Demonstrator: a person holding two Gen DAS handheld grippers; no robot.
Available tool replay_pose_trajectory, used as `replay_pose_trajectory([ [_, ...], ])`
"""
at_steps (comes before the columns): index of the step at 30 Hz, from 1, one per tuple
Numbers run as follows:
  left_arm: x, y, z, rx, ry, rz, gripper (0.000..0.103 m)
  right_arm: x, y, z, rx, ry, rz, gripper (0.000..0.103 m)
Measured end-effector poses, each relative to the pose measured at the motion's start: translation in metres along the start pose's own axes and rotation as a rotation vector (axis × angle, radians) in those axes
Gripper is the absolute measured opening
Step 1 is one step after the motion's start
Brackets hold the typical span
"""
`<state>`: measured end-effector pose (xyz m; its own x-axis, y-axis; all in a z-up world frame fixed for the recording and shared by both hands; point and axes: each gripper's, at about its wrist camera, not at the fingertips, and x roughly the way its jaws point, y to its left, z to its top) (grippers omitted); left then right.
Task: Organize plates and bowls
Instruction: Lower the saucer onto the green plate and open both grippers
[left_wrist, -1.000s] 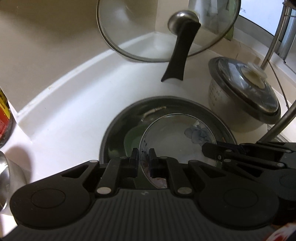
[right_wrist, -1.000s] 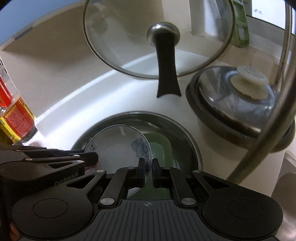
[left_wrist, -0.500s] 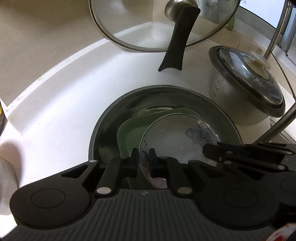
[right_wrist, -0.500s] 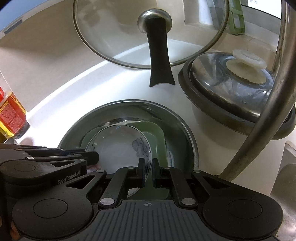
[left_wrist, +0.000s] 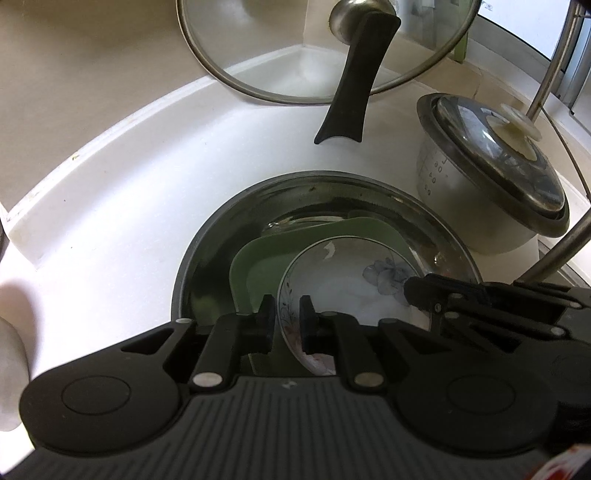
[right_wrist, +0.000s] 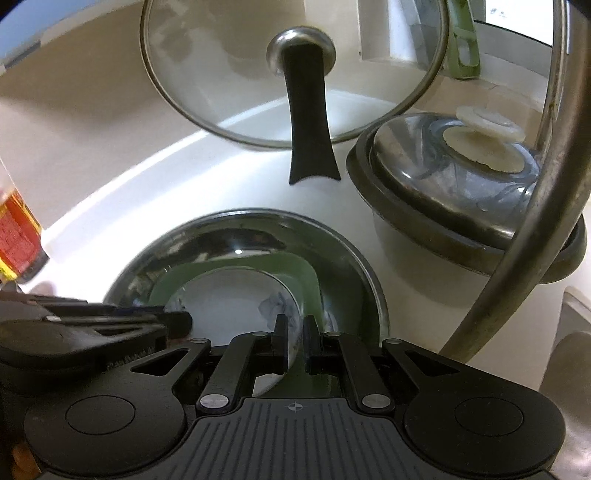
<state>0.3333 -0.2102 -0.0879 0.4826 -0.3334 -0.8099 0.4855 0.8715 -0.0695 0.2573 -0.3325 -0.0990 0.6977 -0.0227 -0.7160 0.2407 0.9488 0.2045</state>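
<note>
The left tongs straddle the near left rim of the flowered plate; their jaws are opening, the rim still between them with a sliver of gap showing on the outer side, so the pads no longer seem to press it. The right tongs are nearly pressed together and pinch the plate's right rim, one finger inside the dish and one outside. From the left wrist camera the right tongs reach in from the right and meet the plate's far-right edge; from the right wrist camera the left tongs come in from the left at about the same height. Both point steeply downward toward the plate.

Just beyond and under the plate lies a green plate, its rounded corner showing past the flowered one on the far and left side. Both sit inside a steel basin that surrounds the tongs' tips. The basin rests on the white bench.

Farther off, to the right of the tongs, stands a lidded pot. Straight ahead, a glass lid with a black handle leans against the wall. Far left of the right tongs stands an oil bottle.
</note>
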Motion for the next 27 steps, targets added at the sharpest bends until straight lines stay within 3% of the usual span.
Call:
replay_pose_trajectory([
  [3,-0.006,0.002,-0.001,-0.005,-0.016,0.001,0.022,-0.004,-0.003,0.000,0.015,-0.018,0.014,0.013],
  [5,-0.011,0.003,-0.001,-0.008,-0.026,0.001,0.023,-0.010,-0.003,-0.001,0.018,-0.038,0.023,0.026],
  [7,-0.017,0.005,-0.001,-0.013,-0.036,0.000,0.024,-0.018,-0.004,-0.002,0.031,-0.060,0.033,0.051],
  [27,-0.083,0.031,-0.036,-0.066,-0.076,0.041,0.050,-0.073,-0.004,-0.033,0.034,-0.065,0.101,0.073],
])
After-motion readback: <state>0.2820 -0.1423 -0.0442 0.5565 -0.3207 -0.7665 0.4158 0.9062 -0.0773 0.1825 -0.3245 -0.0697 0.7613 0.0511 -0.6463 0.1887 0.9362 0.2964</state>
